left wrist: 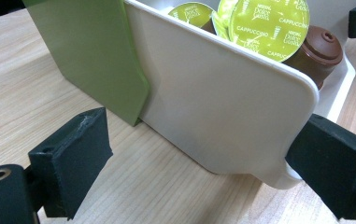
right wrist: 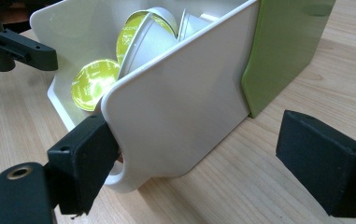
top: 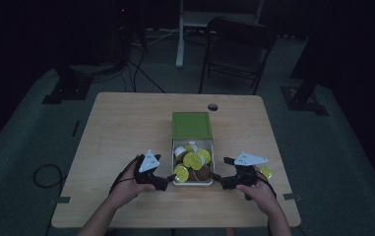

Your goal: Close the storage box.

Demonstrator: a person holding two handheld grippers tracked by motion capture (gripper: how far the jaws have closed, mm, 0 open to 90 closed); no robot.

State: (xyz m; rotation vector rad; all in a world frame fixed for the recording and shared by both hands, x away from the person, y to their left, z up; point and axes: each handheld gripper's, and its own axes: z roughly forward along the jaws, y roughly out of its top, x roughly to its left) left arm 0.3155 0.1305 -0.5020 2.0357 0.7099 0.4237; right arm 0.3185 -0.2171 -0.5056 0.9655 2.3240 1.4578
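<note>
White plastic drawer [top: 193, 183] full of coffee capsules [top: 193, 160] sticks out of the green box [top: 191, 125] at the desk [top: 126, 128] middle. Your left gripper [top: 168, 181] and right gripper [top: 218, 181] flank its front corners, jaws wide open, holding nothing. Push evenly from both sides.

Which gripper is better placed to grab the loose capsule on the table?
Right. The capsule lies just beside the right gripper; the left gripper is across the drawer, so it would probably have to reach around.
</note>
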